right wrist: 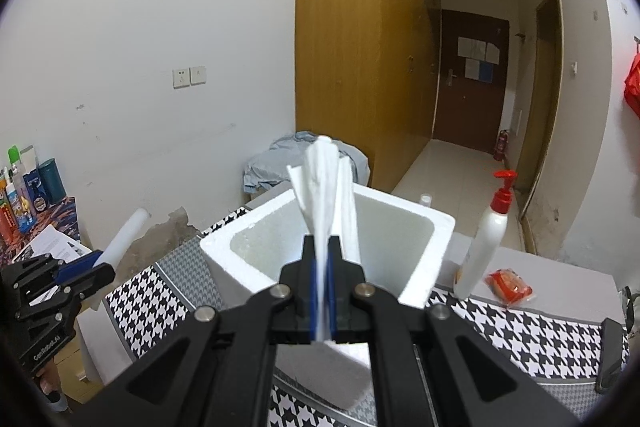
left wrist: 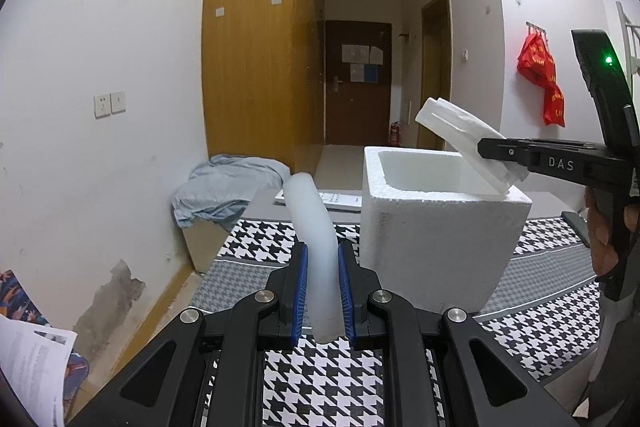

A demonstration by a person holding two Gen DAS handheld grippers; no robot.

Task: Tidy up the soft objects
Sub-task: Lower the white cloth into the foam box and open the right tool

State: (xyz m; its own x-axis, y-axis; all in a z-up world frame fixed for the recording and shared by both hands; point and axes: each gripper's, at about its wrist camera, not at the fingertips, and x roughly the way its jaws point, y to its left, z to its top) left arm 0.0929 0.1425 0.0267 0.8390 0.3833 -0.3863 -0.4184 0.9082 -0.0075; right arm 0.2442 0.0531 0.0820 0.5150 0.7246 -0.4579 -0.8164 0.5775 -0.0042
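Left gripper clamps white foam tube, left of foam box. Right gripper pinches folded foam sheet over the box opening directly ahead.

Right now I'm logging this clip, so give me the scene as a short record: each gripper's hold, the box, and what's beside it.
left gripper: shut on a white foam tube, left of the box
right gripper: shut on a folded white foam sheet, over the box opening
foam box: open top, nothing seen inside, standing on houndstooth cloth
beside box: pump bottle with red top, red packet
behind: blue-grey cloth heap
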